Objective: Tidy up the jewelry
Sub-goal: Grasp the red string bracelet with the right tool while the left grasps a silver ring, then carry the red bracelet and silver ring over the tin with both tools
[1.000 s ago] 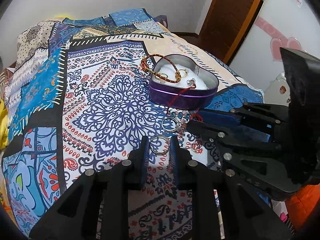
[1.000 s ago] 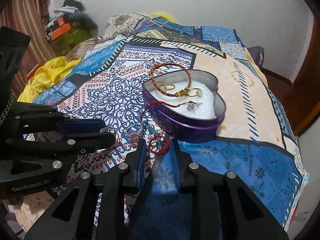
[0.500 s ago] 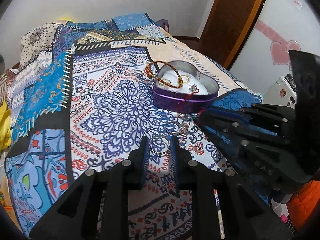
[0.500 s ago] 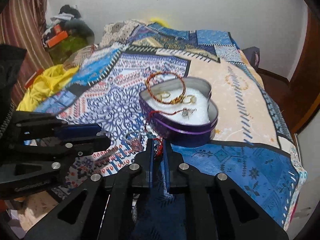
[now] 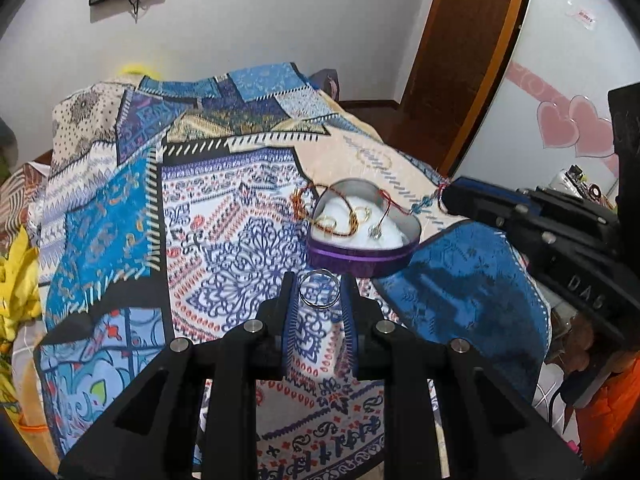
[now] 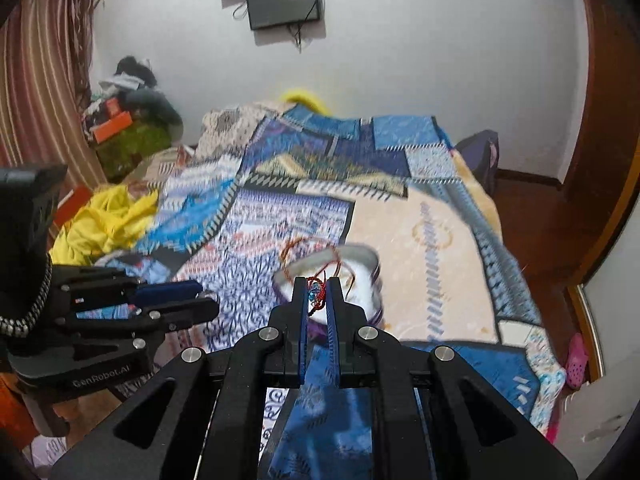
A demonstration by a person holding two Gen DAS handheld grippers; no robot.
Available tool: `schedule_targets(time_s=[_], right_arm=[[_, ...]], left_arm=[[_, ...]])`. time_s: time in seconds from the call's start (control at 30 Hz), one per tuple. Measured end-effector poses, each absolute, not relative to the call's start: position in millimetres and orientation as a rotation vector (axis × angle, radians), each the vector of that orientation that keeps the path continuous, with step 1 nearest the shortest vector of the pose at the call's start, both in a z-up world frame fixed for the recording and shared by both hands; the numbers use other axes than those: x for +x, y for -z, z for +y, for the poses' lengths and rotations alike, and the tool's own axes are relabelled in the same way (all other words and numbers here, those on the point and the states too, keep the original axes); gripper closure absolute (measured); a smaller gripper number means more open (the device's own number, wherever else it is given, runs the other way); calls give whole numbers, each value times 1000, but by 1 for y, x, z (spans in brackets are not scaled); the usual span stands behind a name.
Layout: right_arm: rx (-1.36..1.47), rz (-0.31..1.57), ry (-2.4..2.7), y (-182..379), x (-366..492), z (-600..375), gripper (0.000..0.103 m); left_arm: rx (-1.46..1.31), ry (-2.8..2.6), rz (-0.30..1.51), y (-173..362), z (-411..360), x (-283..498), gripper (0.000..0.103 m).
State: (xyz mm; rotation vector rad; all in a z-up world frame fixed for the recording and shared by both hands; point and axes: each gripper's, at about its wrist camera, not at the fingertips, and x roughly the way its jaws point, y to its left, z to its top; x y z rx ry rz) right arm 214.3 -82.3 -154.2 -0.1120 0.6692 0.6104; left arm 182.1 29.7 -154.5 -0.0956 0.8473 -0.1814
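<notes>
A purple heart-shaped tin (image 5: 362,258) with white lining sits on the patterned bedspread (image 5: 224,248); it holds a red-and-gold bangle (image 5: 320,216) and gold rings. My left gripper (image 5: 319,290) is shut on a silver ring (image 5: 320,289), held above the bed just short of the tin. My right gripper (image 6: 317,294) is shut on a red cord bracelet with blue beads (image 6: 316,294), lifted above the tin (image 6: 370,264); its cord (image 5: 394,208) trails down into the tin. The right gripper also shows at the right of the left wrist view (image 5: 452,196).
Yellow cloth (image 6: 104,220) lies at the bed's left edge. A pile of clothes (image 6: 132,120) sits by the striped curtain. A wooden door (image 5: 468,52) stands beyond the bed's right side. A screen (image 6: 284,4) hangs on the far wall.
Both grippers have risen well above the bed. The right gripper closed on the red cord bracelet and lifted it, pulling the cord up. The left kept hold of the silver ring.
</notes>
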Motion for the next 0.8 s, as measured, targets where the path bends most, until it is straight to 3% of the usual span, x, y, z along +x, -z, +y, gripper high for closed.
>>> schedule_targets(time_s=[0.47, 0.8], right_arm=[[-79, 557, -588, 120, 229, -89, 95], [-65, 609, -591, 138, 255, -82, 95]], left_arm=[[-93, 187, 787, 133, 26, 206, 83], [-96, 210, 814, 143, 21, 235, 83]])
